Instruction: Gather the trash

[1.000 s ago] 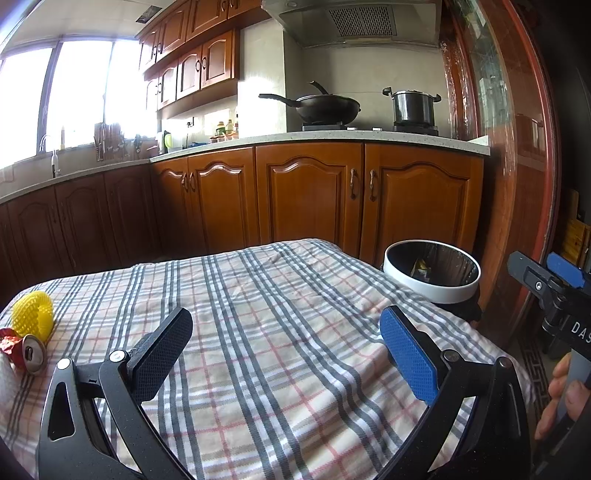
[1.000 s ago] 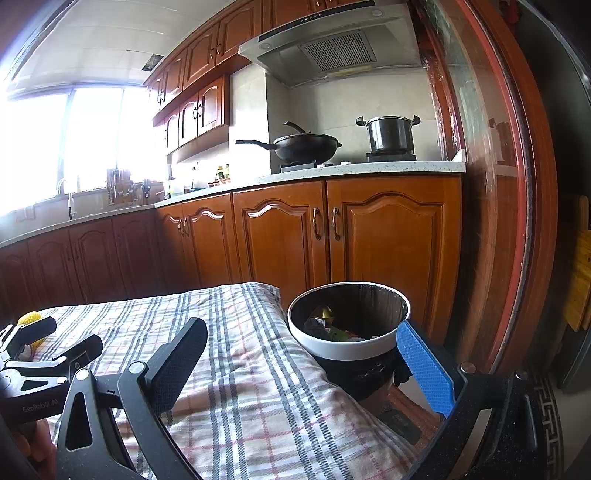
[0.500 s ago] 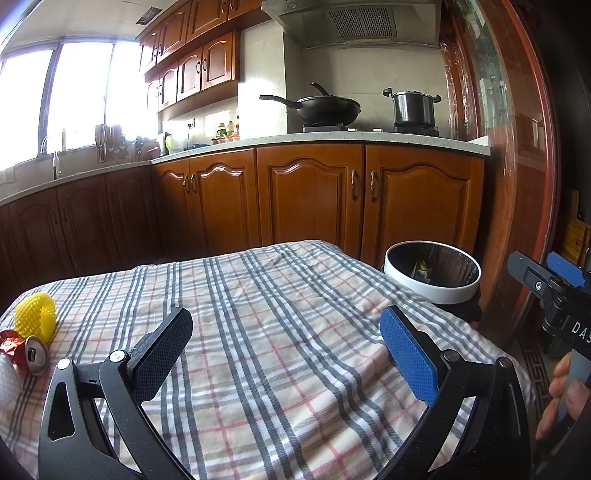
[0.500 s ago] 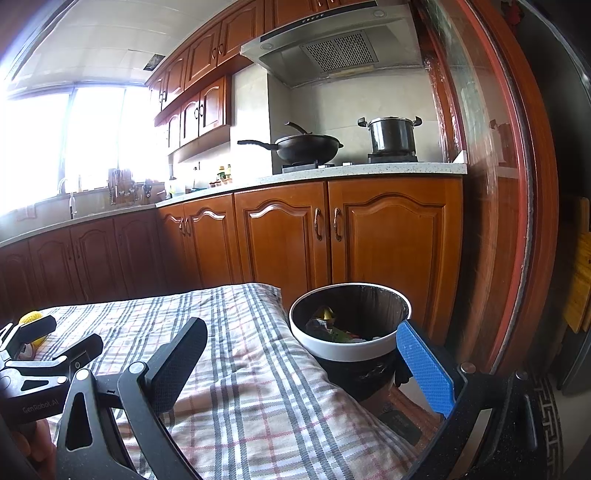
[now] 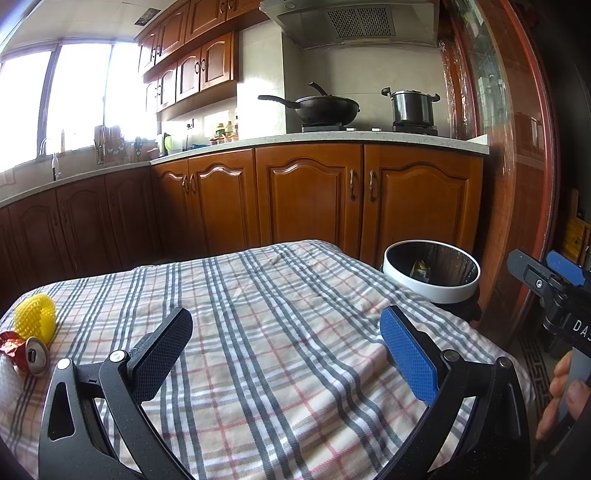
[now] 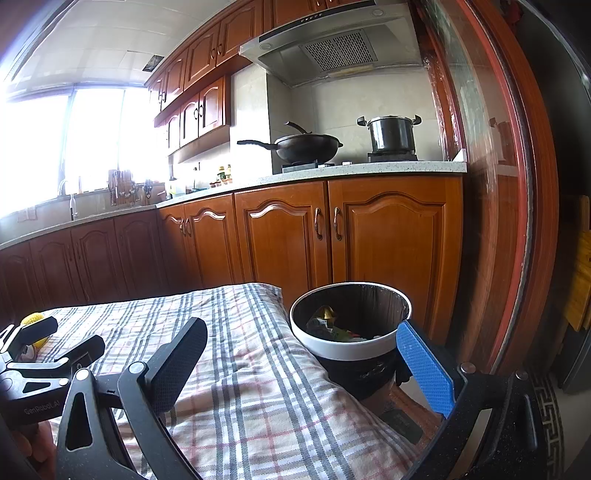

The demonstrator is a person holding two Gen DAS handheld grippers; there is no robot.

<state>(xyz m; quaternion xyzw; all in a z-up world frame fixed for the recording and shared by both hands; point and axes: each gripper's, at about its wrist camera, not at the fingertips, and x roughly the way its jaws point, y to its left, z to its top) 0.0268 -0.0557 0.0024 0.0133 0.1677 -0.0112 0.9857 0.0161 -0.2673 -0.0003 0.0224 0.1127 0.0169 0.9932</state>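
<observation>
Kitchen cabinets (image 5: pixel 306 199) of reddish-brown wood run along the back wall under a pale countertop (image 5: pixel 332 142), where a black wok (image 5: pixel 325 107) and a steel pot (image 5: pixel 412 107) sit on the hob beneath a range hood (image 5: pixel 354 22). Nearer the viewer, a table under a plaid cloth (image 5: pixel 266 332) fills the foreground. A trash bin (image 6: pixel 351 325) with a white rim and black liner stands just beside the table's right edge, below cloth level, already holding a few scraps. Left gripper (image 5: pixel 286 349) hovers above the middle of the cloth, its fingers spread wide apart with nothing between them; one pad is black, the other blue. Right gripper (image 6: pixel 301 363) is held over the table's right edge, jaws likewise wide and empty, the blue pad lying in front of the bin's rim in its own view. A person's fingers (image 5: pixel 565 391) wrap the right gripper's handle at the edge of the left view. Remaining trash lies at the far left of the cloth, well apart from both grippers and the bin: a yellow foam net (image 5: pixel 37 319), and touching it on the near side a crushed red can (image 5: pixel 31 356) with its top end facing the camera. A white item at the frame edge beside the can is too cropped to identify.
</observation>
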